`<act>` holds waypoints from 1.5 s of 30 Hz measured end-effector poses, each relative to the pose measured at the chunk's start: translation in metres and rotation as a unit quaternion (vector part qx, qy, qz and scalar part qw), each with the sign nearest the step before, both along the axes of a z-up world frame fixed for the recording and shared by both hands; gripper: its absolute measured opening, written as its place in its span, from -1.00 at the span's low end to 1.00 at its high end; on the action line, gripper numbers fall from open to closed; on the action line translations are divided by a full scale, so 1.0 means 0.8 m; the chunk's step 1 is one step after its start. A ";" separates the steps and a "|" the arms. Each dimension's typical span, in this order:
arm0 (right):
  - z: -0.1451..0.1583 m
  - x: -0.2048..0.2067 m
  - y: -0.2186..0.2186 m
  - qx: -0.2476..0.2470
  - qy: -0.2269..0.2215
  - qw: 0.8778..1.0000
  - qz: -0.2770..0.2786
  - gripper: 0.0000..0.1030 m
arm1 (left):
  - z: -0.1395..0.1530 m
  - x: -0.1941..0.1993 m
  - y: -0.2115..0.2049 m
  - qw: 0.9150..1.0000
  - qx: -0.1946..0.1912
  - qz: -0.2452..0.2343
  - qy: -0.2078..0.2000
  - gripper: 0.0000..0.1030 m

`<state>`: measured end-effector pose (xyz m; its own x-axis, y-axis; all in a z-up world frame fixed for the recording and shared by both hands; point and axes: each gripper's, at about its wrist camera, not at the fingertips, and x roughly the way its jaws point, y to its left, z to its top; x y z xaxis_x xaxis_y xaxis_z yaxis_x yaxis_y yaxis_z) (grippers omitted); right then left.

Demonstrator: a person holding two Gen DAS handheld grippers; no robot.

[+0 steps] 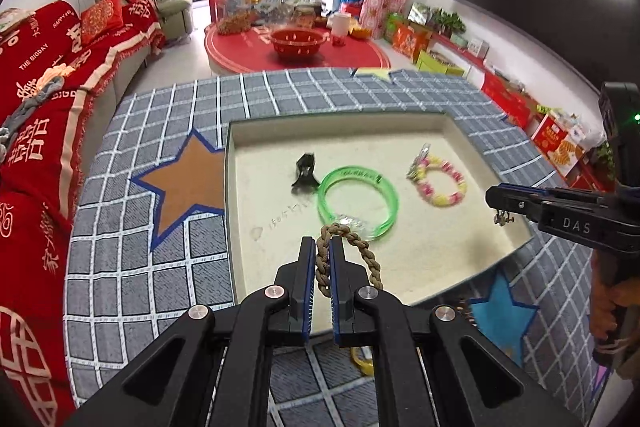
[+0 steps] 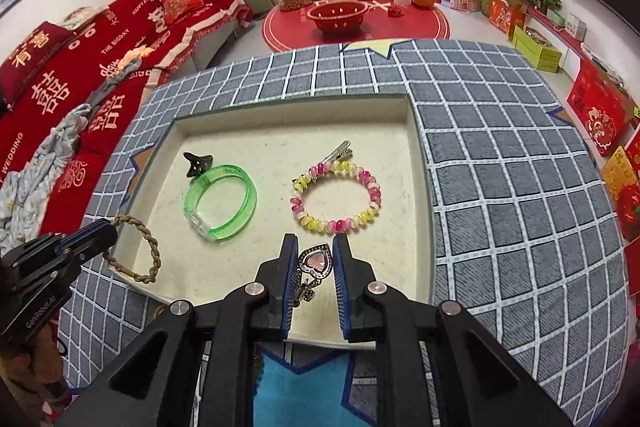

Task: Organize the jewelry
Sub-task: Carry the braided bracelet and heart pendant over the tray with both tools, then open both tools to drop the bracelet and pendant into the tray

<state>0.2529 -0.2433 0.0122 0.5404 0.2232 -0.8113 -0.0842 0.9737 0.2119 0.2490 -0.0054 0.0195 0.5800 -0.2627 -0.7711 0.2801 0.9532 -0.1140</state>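
Both tools are loaded and hanging over the shallow cream tray that sits on the checked worktop. The left tool is pinched on a braided brown cord bracelet, whose loop dangles over the tray's near left part. The right tool is closed on a heart-shaped pendant with a pink stone, held just above the tray's near edge.

Four pieces already lie in the tray: a green bangle, a pink and yellow beaded bracelet, a silver hair clip touching the beads, and a small black clip beside the bangle. So the sorting looks well along, with these two pieces probably next to be set down. A yellow item shows on the worktop under the left tool, partly hidden, and may remain to be collected.
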 end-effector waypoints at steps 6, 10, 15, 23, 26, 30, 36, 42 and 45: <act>-0.031 0.018 0.001 0.004 0.029 1.000 0.003 -0.63 | -0.028 0.026 -0.008 1.000 0.010 0.001 0.026 -0.61; -0.044 0.029 0.000 0.001 0.039 0.999 0.001 -0.63 | -0.040 0.038 -0.016 0.999 0.018 0.001 0.034 -0.61; -0.052 0.045 -0.006 0.004 0.038 0.999 -0.011 -0.63 | -0.051 0.056 -0.025 0.999 0.029 0.008 0.037 -0.61; -0.052 0.072 -0.014 0.002 0.022 0.999 -0.033 -0.63 | -0.062 0.085 -0.028 0.998 0.033 0.031 0.039 -0.61; -0.053 0.078 -0.014 -0.002 0.014 0.999 -0.035 -0.63 | -0.063 0.087 -0.033 0.998 0.040 0.033 0.031 -0.61; -0.052 0.075 -0.009 -0.015 0.007 0.999 -0.032 -0.63 | -0.063 0.086 -0.038 0.998 0.058 0.036 0.019 -0.61; -0.052 0.073 -0.009 -0.010 0.005 0.999 -0.038 -0.62 | -0.062 0.079 -0.043 0.996 0.080 0.036 0.007 -0.61; -0.050 0.071 -0.007 0.008 0.009 1.000 -0.027 -0.30 | -0.057 0.073 -0.040 0.995 0.083 0.046 0.002 -0.60; -0.045 0.069 -0.003 0.016 0.003 1.000 -0.026 -0.04 | -0.052 0.070 -0.040 0.996 0.080 0.042 -0.003 -0.60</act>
